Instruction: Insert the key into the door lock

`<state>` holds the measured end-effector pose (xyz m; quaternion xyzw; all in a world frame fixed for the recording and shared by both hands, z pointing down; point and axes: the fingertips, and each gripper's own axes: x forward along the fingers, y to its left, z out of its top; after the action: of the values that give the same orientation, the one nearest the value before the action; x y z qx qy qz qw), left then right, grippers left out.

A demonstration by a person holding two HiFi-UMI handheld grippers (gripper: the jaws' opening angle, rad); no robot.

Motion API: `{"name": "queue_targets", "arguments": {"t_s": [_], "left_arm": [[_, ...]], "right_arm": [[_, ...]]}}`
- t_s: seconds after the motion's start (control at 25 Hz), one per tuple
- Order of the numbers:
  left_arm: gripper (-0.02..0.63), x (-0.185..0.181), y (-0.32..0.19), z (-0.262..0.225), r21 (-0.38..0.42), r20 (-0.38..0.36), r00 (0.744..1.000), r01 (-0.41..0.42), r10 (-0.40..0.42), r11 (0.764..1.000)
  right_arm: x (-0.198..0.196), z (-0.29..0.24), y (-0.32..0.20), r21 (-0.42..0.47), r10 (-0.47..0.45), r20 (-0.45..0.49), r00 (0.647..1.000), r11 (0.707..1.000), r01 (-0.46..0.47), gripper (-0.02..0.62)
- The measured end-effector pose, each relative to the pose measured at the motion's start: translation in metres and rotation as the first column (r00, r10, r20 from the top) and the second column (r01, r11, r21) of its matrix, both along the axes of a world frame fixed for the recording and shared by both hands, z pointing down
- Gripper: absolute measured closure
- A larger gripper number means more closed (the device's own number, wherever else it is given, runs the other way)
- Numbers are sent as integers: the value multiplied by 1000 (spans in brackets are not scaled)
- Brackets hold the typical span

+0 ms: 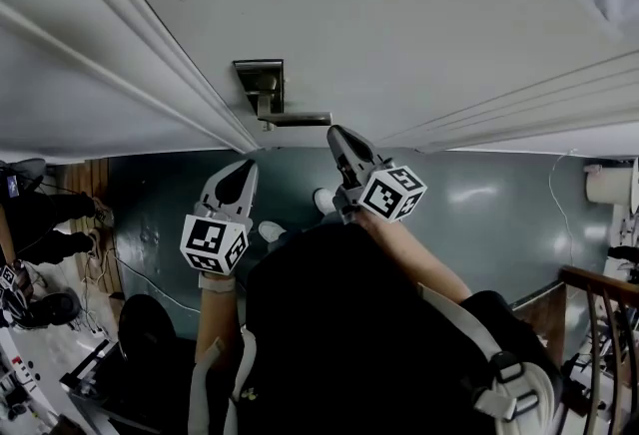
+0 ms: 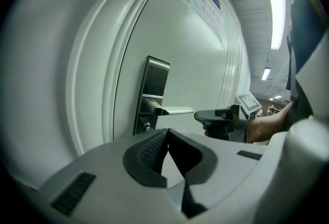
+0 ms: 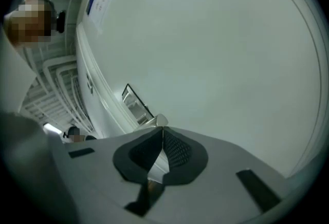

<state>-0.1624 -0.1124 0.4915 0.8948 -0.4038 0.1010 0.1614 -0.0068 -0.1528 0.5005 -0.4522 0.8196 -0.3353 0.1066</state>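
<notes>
The white door [image 1: 399, 14] carries a steel lock plate [image 1: 258, 79] with a lever handle [image 1: 298, 119]; in the left gripper view a small round keyhole [image 2: 147, 125] sits under the lever [image 2: 172, 111] on the plate [image 2: 154, 84]. My right gripper [image 1: 336, 133] is just right of the lever's free end, shut on a thin silvery key [image 3: 158, 121] whose tip pokes past the jaws [image 3: 160, 129]. My left gripper [image 1: 243, 168] hangs lower left of the plate, shut and empty [image 2: 165, 133], facing the keyhole. The right gripper [image 2: 218, 117] shows there beside the lever.
A raised door moulding [image 1: 130, 34] runs diagonally left of the plate. A paper notice [image 2: 208, 7] is stuck high on the door. Below is dark green floor [image 1: 499, 214], a wooden railing [image 1: 599, 303] at right, and clutter with someone's legs [image 1: 40, 218] at left.
</notes>
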Motion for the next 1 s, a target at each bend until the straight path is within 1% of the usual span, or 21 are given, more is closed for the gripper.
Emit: {"name": "queue_targets", "arguments": {"t_s": [0.08,0.2,0.32,0.4,0.52,0.72,0.84,1.0], "left_arm": [[598,8,-2,-5,13,-1,1000,-13,13,1000],[598,17,-6,-12,30,-5,1000,-27,27,999],[598,25,-10,-23,54,-4,999,-38,38,998],[598,29,-11,-31,73,0,999,-45,45,996],[598,32,-13,-43,105,12,999,-52,51,993],[598,38,-12,-62,141,8,998,-69,69,988],[598,40,-11,-69,160,21,997,-74,72,984],[598,44,-9,-73,168,35,996,-86,81,982]], "right_arm": [[4,-10,4,46,-11,-98,995,999,16,577],[7,-23,8,102,-18,-228,974,994,42,577],[11,-41,10,154,-21,-329,944,985,76,577],[14,-54,12,184,-23,-380,925,978,99,577],[17,-71,15,209,-25,-432,901,970,127,577],[22,-91,22,233,-33,-482,876,958,164,575],[24,-97,25,237,-34,-510,860,955,178,576],[24,-102,30,232,-34,-533,846,955,185,575]]}}
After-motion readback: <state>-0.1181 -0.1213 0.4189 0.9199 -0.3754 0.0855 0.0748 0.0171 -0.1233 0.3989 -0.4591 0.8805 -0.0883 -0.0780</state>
